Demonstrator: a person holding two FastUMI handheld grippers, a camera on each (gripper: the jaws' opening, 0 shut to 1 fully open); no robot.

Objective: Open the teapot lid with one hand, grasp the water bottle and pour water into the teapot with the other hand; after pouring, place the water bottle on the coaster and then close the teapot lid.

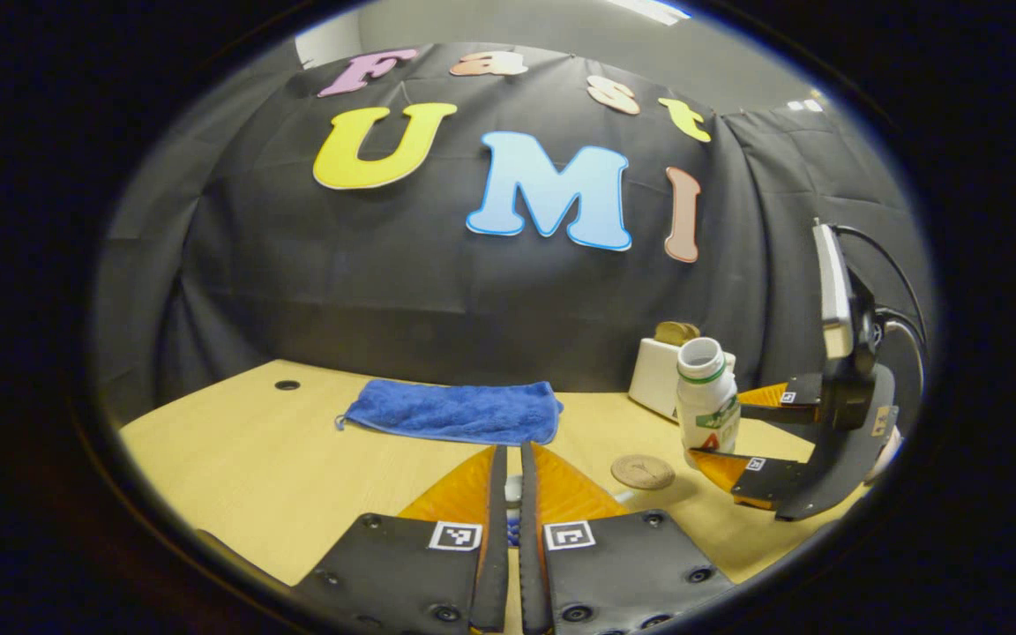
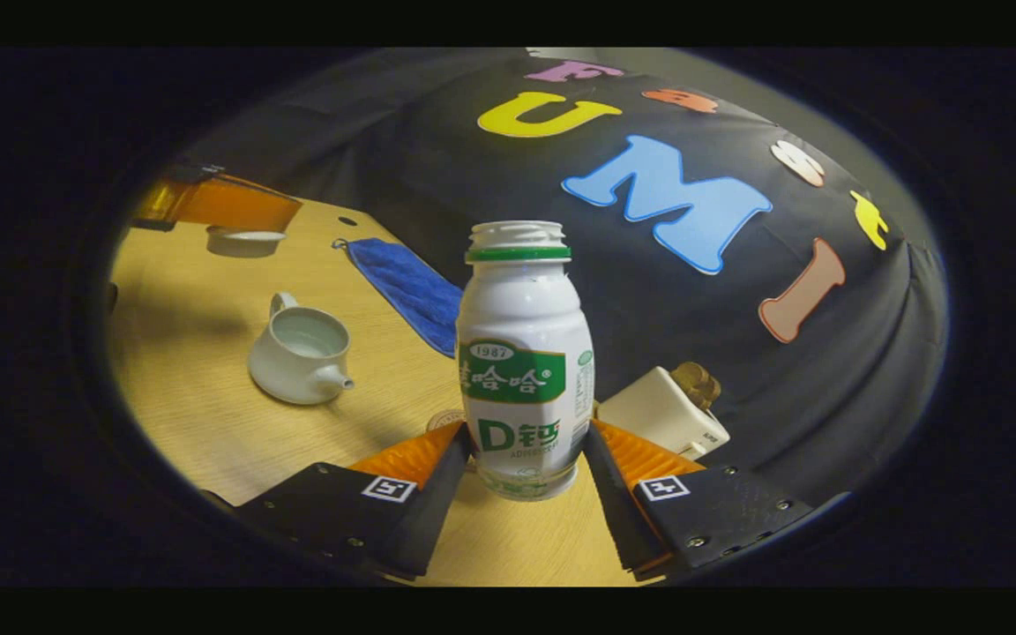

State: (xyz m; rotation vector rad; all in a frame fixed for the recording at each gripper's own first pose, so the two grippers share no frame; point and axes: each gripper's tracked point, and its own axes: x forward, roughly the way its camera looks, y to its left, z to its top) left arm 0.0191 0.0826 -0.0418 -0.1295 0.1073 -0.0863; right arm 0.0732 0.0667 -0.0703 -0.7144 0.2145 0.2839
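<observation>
Between the right gripper's two fingers stands the water bottle, upright, uncapped, its threaded neck bare above a green collar ring. Both fingers press against its lower body, so the claw is clenched on it; its base hangs just above the wooden table. What is inside the opaque white bottle cannot be told. From the left gripper view the same bottle shows at the right, held by the right gripper, with the round coaster lying flat on the table just beside and nearer the camera.

Left of the bottle in the right gripper view sits the teapot, white, with handle and short spout, its mouth uncovered and a pale liquid surface visible inside. Farther back, the left gripper holds a small white lid above the table. In its own view the left gripper has its fingers nearly together, gripping a small pale object between them. A blue towel lies folded at the back, and a white box with a brown item on top stands behind the bottle.
</observation>
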